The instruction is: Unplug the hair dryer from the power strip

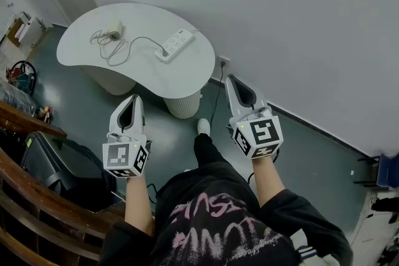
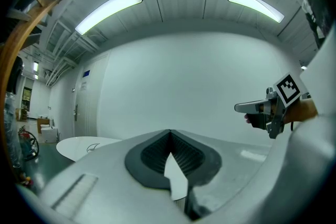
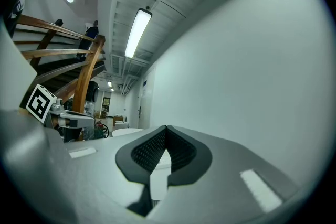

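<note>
The white desk [image 1: 81,47] stands well ahead of both tongs. The left tongs [image 1: 134,98] and right tongs [image 1: 230,78] are closed tip to tip, holding nothing. The power strip [image 1: 177,43] lies ahead between them, its long axis slanting away rightward. The hair dryer [image 1: 114,30] sits ahead-left. Its plug [image 1: 164,54] is at the strip's near end, probably nearer the left tongs.

Open floor [image 1: 87,103] lies between my left tool [image 1: 134,99], right tool [image 1: 232,79] and the table [image 1: 143,22]; the wall [image 1: 299,22] shuts my right side, a wooden railing [image 1: 28,118] my left
</note>
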The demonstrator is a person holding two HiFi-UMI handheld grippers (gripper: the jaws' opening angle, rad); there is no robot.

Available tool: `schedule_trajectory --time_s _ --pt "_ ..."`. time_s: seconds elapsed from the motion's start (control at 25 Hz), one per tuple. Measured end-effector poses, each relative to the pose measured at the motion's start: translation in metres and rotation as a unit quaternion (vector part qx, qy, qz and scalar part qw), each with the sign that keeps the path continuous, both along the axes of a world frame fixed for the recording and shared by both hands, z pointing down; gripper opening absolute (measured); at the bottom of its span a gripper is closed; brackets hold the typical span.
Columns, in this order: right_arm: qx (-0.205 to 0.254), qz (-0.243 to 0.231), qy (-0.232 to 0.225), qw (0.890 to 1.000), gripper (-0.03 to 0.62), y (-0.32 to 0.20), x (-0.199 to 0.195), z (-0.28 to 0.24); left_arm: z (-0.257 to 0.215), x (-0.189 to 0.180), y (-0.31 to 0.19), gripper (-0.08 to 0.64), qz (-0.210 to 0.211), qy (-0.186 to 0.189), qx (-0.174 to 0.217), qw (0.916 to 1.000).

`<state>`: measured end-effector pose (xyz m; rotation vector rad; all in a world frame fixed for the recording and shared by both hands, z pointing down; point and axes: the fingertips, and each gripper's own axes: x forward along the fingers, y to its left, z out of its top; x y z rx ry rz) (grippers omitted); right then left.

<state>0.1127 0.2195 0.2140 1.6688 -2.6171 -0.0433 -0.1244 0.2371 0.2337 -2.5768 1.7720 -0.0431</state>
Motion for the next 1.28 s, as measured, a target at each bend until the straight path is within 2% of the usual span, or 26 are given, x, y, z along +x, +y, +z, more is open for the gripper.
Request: schedule_trajectory --time_s 0.56,1.28 --pt "-0.008 -0.009 -0.001 1.000 0.009 -0.050 -0.011 0.011 0.002 -0.016 -0.040 0.001 -0.012 -0.013 -0.002 0.9998" --pt "-0.044 -0.013 -0.005 0.999 0.009 -0.136 -0.016 0.041 0.029 -0.019 -0.122 0.001 -0.015 -0.015 -0.036 0.9991"
